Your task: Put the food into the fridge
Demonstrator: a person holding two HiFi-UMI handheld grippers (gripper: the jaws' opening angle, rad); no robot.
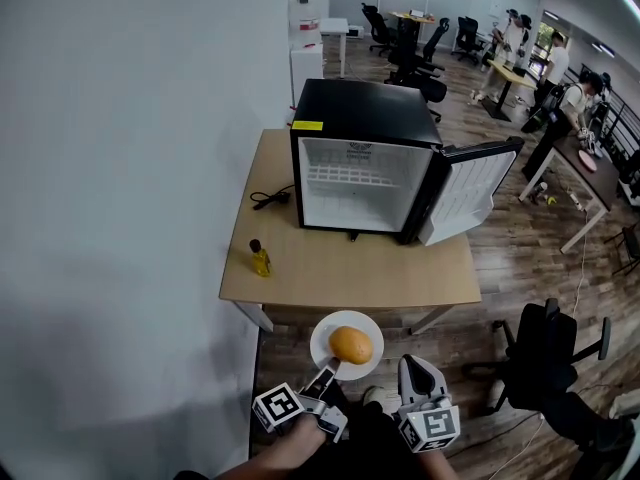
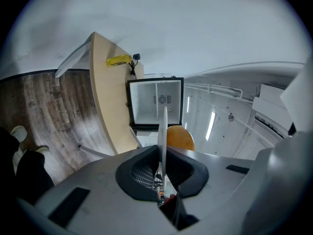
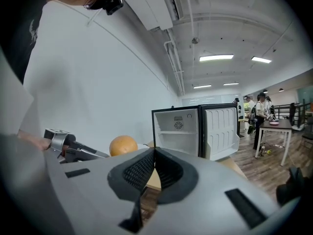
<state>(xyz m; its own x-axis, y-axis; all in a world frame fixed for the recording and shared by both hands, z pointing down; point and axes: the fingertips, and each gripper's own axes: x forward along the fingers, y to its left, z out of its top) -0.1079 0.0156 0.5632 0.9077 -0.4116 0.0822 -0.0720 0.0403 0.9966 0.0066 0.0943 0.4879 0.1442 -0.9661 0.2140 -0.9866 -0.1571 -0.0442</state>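
Note:
A white plate (image 1: 322, 340) with an orange bread roll (image 1: 351, 345) on it hangs in front of the table's near edge. My left gripper (image 1: 328, 372) is shut on the plate's near rim; in the left gripper view the plate (image 2: 165, 131) shows edge-on between the jaws, the roll (image 2: 180, 137) behind it. My right gripper (image 1: 411, 366) is beside the plate, shut and holding nothing (image 3: 152, 153). The black mini fridge (image 1: 362, 158) stands on the wooden table (image 1: 300, 278), its door (image 1: 470, 190) swung open to the right, white inside with a wire shelf.
A small yellow bottle (image 1: 260, 259) stands at the table's left side, and a black cable (image 1: 270, 198) lies left of the fridge. A white wall runs along the left. A black office chair (image 1: 550, 353) is at the right. Several people stand at desks in the far right.

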